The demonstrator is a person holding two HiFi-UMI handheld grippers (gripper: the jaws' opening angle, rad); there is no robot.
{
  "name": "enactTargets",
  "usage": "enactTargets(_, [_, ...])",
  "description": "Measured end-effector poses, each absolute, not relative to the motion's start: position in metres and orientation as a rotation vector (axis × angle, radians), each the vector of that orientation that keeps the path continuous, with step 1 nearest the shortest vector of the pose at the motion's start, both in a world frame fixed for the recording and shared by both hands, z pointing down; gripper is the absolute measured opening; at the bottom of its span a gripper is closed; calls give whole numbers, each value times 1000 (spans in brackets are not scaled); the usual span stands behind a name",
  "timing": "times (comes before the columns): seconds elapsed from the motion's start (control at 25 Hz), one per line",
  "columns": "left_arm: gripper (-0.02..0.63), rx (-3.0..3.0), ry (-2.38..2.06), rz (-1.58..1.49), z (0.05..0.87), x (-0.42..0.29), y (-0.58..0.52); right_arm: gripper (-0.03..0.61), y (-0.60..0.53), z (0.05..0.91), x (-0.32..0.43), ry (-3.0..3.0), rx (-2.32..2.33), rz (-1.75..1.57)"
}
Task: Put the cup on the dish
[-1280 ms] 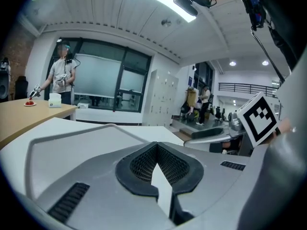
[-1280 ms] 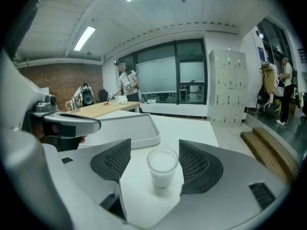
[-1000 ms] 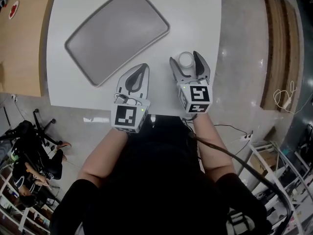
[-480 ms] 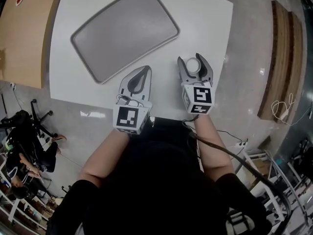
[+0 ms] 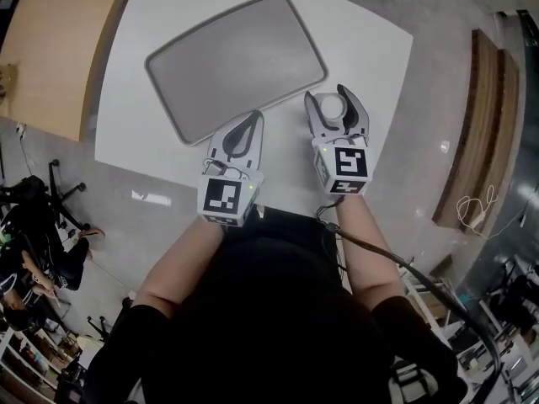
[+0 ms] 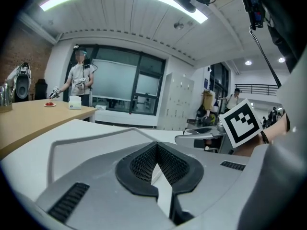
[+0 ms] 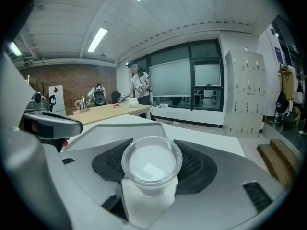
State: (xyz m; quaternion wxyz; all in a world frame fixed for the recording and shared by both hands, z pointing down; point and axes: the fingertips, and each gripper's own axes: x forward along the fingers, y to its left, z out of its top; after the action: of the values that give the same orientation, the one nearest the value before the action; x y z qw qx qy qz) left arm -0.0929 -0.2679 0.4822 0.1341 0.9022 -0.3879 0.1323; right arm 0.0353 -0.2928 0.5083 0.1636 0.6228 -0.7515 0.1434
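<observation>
A small clear plastic cup (image 5: 333, 106) stands upright on the white table (image 5: 370, 53), just right of the grey rectangular dish (image 5: 236, 57). My right gripper (image 5: 327, 93) is round it and shut on it. In the right gripper view the cup (image 7: 151, 164) sits between the black ribbed pads (image 7: 196, 164), and both pads touch its sides. My left gripper (image 5: 256, 114) rests near the table's front edge, below the dish's near corner. Its tips meet with nothing held. In the left gripper view the left gripper (image 6: 156, 143) points along the table toward the dish (image 6: 91, 145).
A wooden table (image 5: 59, 49) adjoins the white one on the left. Wooden boards (image 5: 476, 124) lie on the floor to the right. A person (image 6: 79, 83) stands far off by the windows. Cables and metal racks (image 5: 472, 310) are on the floor behind me.
My right gripper's jaws have drawn in slightly onto the cup. The head camera has shifted, so the table and dish sit further right in the view. The left gripper stays shut.
</observation>
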Motion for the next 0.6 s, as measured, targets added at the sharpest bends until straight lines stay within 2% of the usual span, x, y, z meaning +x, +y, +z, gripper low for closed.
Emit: enactTargets(0.6, [-1,2523,-1277,377,482,-168,-286,268,-392,526,-55,-2243,1614,360])
